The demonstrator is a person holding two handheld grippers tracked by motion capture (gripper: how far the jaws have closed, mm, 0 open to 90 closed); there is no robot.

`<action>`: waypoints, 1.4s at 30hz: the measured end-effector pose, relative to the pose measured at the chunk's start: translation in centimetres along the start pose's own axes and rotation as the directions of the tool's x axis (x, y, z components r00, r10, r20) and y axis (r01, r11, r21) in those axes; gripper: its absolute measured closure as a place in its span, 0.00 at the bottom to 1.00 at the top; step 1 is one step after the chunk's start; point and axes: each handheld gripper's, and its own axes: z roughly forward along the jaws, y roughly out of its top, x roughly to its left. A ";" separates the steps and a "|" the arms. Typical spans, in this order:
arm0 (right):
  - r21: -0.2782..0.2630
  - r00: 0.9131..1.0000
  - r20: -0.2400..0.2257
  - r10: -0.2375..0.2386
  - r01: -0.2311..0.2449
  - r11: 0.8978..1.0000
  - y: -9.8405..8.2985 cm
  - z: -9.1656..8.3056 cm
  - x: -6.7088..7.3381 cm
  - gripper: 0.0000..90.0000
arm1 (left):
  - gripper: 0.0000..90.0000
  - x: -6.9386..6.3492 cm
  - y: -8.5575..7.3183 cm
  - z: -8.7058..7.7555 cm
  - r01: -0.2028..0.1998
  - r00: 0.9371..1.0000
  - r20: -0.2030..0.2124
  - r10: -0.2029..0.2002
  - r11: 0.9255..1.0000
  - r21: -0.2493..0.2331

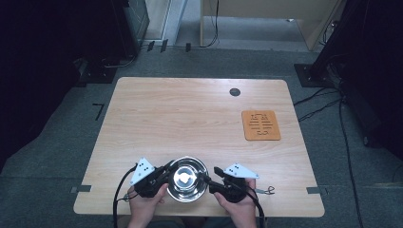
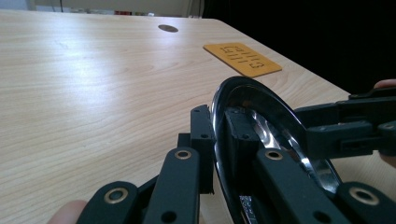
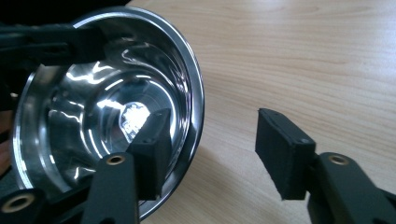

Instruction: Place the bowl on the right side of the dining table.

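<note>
The right gripper view showed the right gripper (image 3: 212, 154) with its jaws apart astride the near-right rim of the steel bowl (image 3: 93, 116), one inside, one outside, while the left gripper (image 1: 164, 175) stood clamped on the opposite rim at the table's (image 1: 190, 109) front edge.

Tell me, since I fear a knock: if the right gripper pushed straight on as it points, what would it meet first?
Probably the steel bowl: the right gripper already straddles its rim, and beyond the bowl the left gripper is clamped on the far rim.
</note>
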 end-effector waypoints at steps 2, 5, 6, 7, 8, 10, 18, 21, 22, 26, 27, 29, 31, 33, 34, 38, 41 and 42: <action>0.005 1.000 -0.012 0.003 -0.003 1.000 -0.1 0.2 0.2 0.51 | 0.93 -0.1 0.0 -0.1 -0.006 1.000 0.000 0.006 1.000 -0.007; 0.003 1.000 -0.019 0.002 -0.002 1.000 -0.2 0.3 0.3 0.57 | 0.93 -0.2 0.0 -0.1 -0.007 1.000 -0.002 0.007 1.000 -0.011; 0.000 1.000 -0.027 0.005 -0.005 1.000 -0.2 0.4 0.3 0.59 | 0.93 -0.3 0.1 -0.2 -0.010 1.000 -0.001 0.010 1.000 -0.015; 0.000 0.999 -0.031 0.004 -0.004 1.000 -0.3 0.4 0.2 0.62 | 0.93 -0.3 0.1 -0.2 -0.010 1.000 -0.001 0.010 1.000 -0.015; -0.001 0.999 -0.038 0.005 -0.005 1.000 -0.3 0.4 0.2 0.65 | 0.93 -0.3 0.1 -0.2 -0.011 1.000 -0.001 0.011 1.000 -0.019; 0.007 0.998 -0.064 0.012 -0.012 1.000 -0.4 0.4 0.2 0.69 | 0.93 -0.4 0.1 -0.2 -0.014 1.000 0.000 0.014 1.000 -0.024; 0.001 0.994 -0.108 0.033 -0.033 0.999 -0.9 0.7 0.0 0.83 | 0.93 -0.7 0.0 -0.2 -0.029 1.000 -0.003 0.029 0.999 -0.027; 0.004 0.993 -0.111 0.045 -0.045 0.999 -1.0 0.7 0.1 0.85 | 0.93 -0.7 0.0 -0.2 -0.032 0.999 -0.004 0.032 0.999 -0.027; 0.003 0.993 -0.109 0.051 -0.051 0.999 -1.1 0.7 0.1 0.85 | 0.93 -0.7 -0.1 -0.2 -0.032 0.999 -0.005 0.032 0.999 -0.027; -0.009 0.989 -0.118 0.089 -0.091 0.996 -1.2 0.7 -0.1 0.87 | 0.93 -0.7 -0.1 -0.2 -0.032 0.999 -0.004 0.032 0.999 -0.029; -0.019 0.986 -0.122 0.111 -0.114 0.993 -1.2 0.6 -0.2 0.89 | 0.93 -0.7 -0.2 -0.1 -0.035 0.999 -0.003 0.035 0.999 -0.027; -0.025 0.984 -0.123 0.127 -0.131 0.991 -1.2 0.5 -0.3 0.90 | 0.93 -0.7 -0.2 -0.1 -0.034 0.999 -0.003 0.034 0.999 -0.025; -0.050 0.983 -0.115 0.145 -0.151 0.987 -1.2 0.3 -0.5 0.95 | 0.92 -0.8 -0.3 0.0 -0.036 0.999 0.002 0.036 0.999 -0.019; -0.065 0.982 -0.110 0.156 -0.164 0.984 -1.2 0.1 -0.6 0.95 | 0.92 -0.9 -0.4 0.2 -0.039 0.999 0.011 0.039 0.999 -0.010; -0.074 0.984 -0.105 0.145 -0.153 0.985 -1.0 -0.1 -0.9 0.95 | 0.93 -0.9 -0.5 0.2 -0.039 0.999 0.014 0.039 0.999 -0.005; -0.084 0.980 -0.109 0.167 -0.176 0.981 -1.1 -0.5 -0.9 0.96 | 0.93 -0.9 -0.6 0.4 -0.036 0.999 0.012 0.036 0.999 0.004; -0.085 0.981 -0.103 0.165 -0.174 0.981 -1.1 -0.5 -0.8 0.96 | 0.90 -0.8 -0.6 0.4 -0.034 0.999 0.011 0.034 0.999 0.006; -0.088 0.981 -0.092 0.169 -0.178 0.980 -1.1 -0.5 -0.9 0.96 | 0.86 -0.7 -0.6 0.3 -0.029 1.000 0.010 0.029 1.000 0.001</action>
